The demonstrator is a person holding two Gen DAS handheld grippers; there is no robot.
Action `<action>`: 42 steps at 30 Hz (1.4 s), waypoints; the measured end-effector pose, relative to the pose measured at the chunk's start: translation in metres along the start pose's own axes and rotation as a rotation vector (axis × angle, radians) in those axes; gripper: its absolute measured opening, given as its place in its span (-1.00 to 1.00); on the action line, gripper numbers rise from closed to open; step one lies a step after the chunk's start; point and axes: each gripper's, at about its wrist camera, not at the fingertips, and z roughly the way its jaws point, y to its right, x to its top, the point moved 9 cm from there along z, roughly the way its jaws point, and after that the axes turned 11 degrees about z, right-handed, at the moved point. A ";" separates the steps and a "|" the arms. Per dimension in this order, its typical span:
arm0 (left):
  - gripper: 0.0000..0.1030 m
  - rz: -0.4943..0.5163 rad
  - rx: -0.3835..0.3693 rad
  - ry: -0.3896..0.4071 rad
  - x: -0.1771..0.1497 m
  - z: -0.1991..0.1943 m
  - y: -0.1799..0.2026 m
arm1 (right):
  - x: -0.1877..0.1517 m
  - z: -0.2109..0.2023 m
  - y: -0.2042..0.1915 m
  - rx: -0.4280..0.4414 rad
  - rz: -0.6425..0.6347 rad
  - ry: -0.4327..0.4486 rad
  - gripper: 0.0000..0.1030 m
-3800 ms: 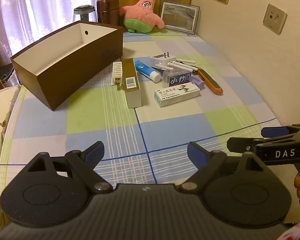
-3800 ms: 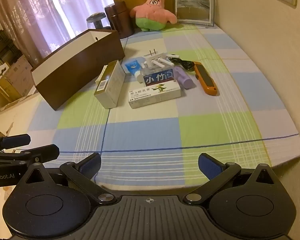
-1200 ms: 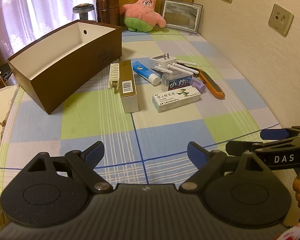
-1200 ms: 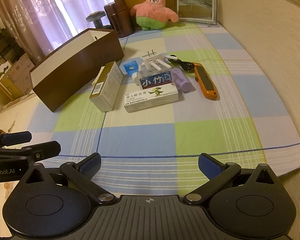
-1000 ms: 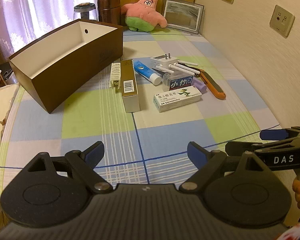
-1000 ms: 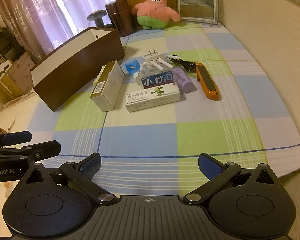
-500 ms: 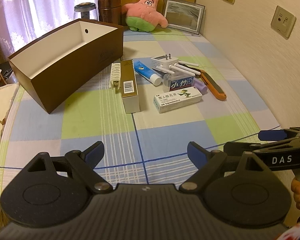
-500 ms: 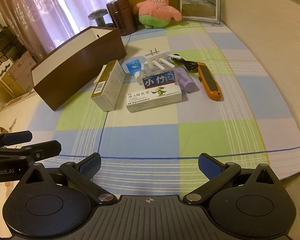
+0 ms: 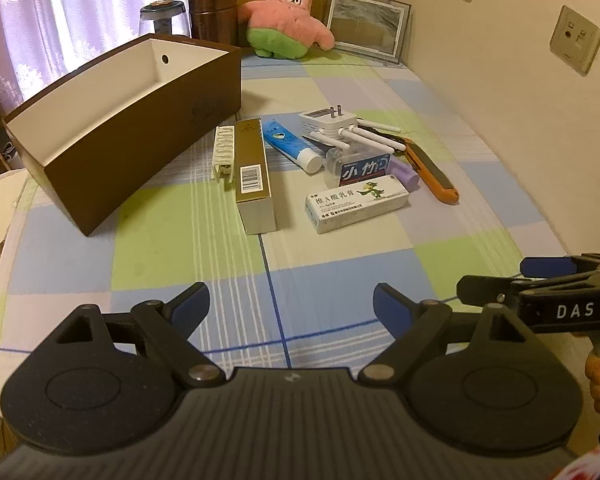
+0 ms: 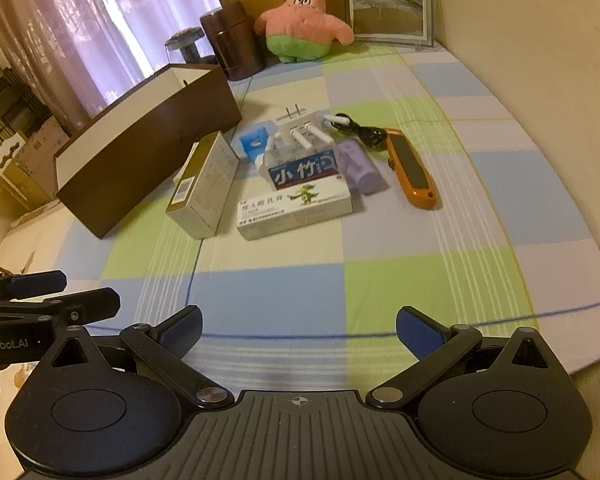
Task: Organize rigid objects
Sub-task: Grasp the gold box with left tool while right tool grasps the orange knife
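Brown cardboard, white-lined: the long open-top storage box (image 9: 132, 120) sits empty toward the far-left part of the bed, on the blue/green/white checked bedsheet (image 9: 308, 276), angled w/ one short end toward the near-left edge. Just right of it, mid-bed, lies the clutter to sort: a cream ribbed plastic clip strip (image 9: 223, 152) touching a long gold carton w/ barcode (image 9: 254, 176), then a blue toothpaste tube w/ white cap (image 9: 290, 148), a white plug-in router w/ four antennas (image 9: 340, 128) resting partly on a clear bottle w/ blue label (image 9: 356, 168), a white medicine box w/ green cartoon print (image 9: 356, 204) in front of that, a lilac cylinder (image 10: 358, 164), a black cable (image 10: 360, 130) and an orange-and-black utility knife (image 10: 410, 170) nearest the wall-side edge. Beyond, at the far edge: pink star plush toy (image 9: 288, 28), framed picture (image 9: 366, 24), brown canister (image 9: 214, 12). Left gripper (image 9: 288, 304) hangs over the near edge, fingers spread wide, nothing between; right gripper (image 10: 298, 328) same, spread and empty, beside it. Nothing's boxed yet, so prob. the step is the first reach. Best bet: left takes the gold carton, closest to the box, gripped across its narrow width near the middle so it stays level; right starts w/ the medicine box, free-lying up front. Leave the router till the bottle under it is dealt with, or lift the router first, else the stack may topple.
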 end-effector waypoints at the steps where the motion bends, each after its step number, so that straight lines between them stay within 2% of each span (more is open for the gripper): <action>1: 0.68 0.004 0.000 0.000 0.002 0.004 -0.001 | 0.002 0.002 0.002 -0.003 0.000 0.005 0.96; 7: 0.64 0.028 -0.019 0.009 0.015 0.029 -0.004 | 0.019 0.015 0.012 -0.005 -0.009 0.034 0.92; 16: 0.56 0.034 -0.039 0.007 0.032 0.084 -0.015 | 0.042 0.054 0.041 -0.060 -0.029 0.072 0.53; 20: 0.48 0.049 -0.015 0.013 0.041 0.107 -0.025 | 0.057 0.072 0.055 -0.098 -0.043 0.097 0.28; 25: 0.44 0.082 0.006 0.021 0.054 0.129 -0.034 | 0.080 0.089 0.067 -0.133 -0.061 0.144 0.13; 30: 0.25 0.090 0.011 0.009 0.062 0.148 -0.038 | 0.095 0.109 0.080 -0.188 -0.071 0.155 0.06; 34: 0.23 0.096 0.014 -0.007 0.065 0.159 -0.040 | 0.100 0.124 0.088 -0.222 -0.074 0.142 0.02; 36: 0.13 0.095 0.010 -0.017 0.066 0.164 -0.041 | 0.100 0.131 0.090 -0.235 -0.077 0.133 0.00; 39: 0.03 0.095 0.008 -0.027 0.068 0.170 -0.043 | 0.101 0.137 0.094 -0.255 -0.070 0.130 -0.11; 42: -0.07 0.101 0.014 -0.034 0.068 0.173 -0.045 | 0.101 0.138 0.096 -0.264 -0.073 0.143 -0.37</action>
